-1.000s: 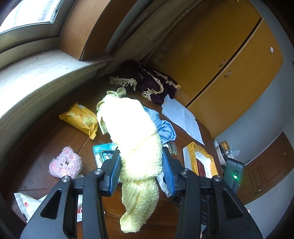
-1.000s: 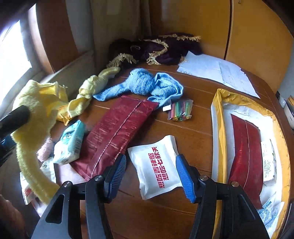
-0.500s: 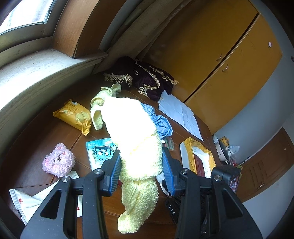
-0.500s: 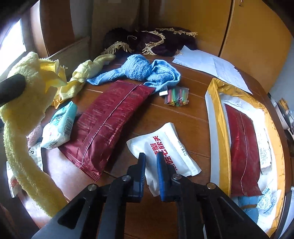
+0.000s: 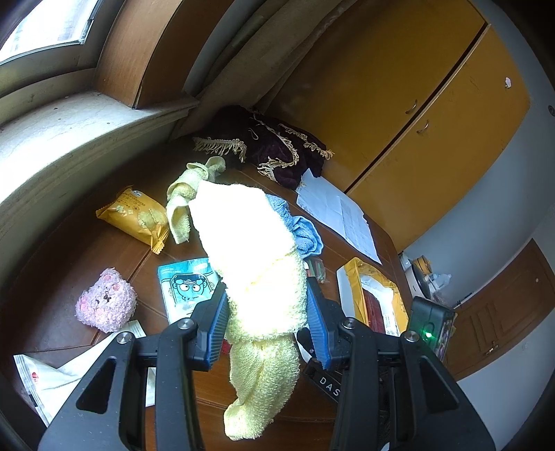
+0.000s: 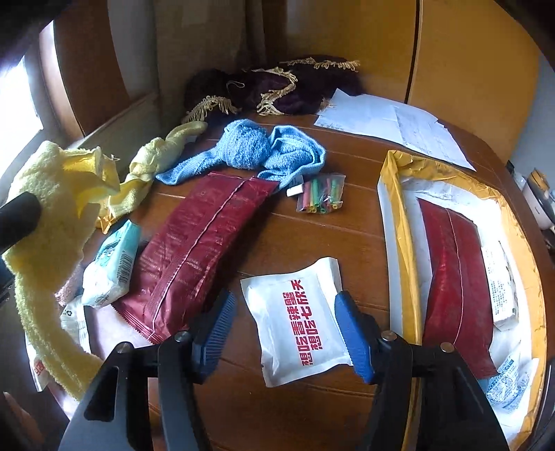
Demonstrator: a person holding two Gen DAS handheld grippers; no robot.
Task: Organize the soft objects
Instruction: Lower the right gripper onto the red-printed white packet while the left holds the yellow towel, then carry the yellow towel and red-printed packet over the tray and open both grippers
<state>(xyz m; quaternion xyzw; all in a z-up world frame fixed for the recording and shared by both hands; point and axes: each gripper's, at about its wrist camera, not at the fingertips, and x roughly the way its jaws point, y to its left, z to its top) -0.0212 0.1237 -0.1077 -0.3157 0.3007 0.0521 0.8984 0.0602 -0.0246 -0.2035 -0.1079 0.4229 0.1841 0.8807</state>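
- Since half a second ago, my right gripper [image 6: 284,329] has reopened from nearly shut; its fingers now stand wide on either side of the white packet [image 6: 298,321] on the table [image 6: 277,243], likely lining up a pinch.
- My left gripper [image 5: 267,322] keeps the yellow towel [image 5: 256,270] clamped and lifted, its tail hanging clear of the clutter.
- Far behind, the blue towel [image 6: 256,152] lies bunched; the tray [image 6: 395,222] waits at right.

A dark brown wooden surface [image 6: 277,243] fills the middle of the room. Behind it, a pale stone window sill [image 5: 69,138] runs under a bright window [image 5: 41,27] that lets in strong daylight. Beside the window hangs a beige curtain [image 5: 242,45]. Past the surface's far edge stands a yellow-orange cupboard [image 5: 399,104] with two small handles; to the cupboard's right, a white wall [image 5: 485,215] and a brown door [image 5: 503,312].
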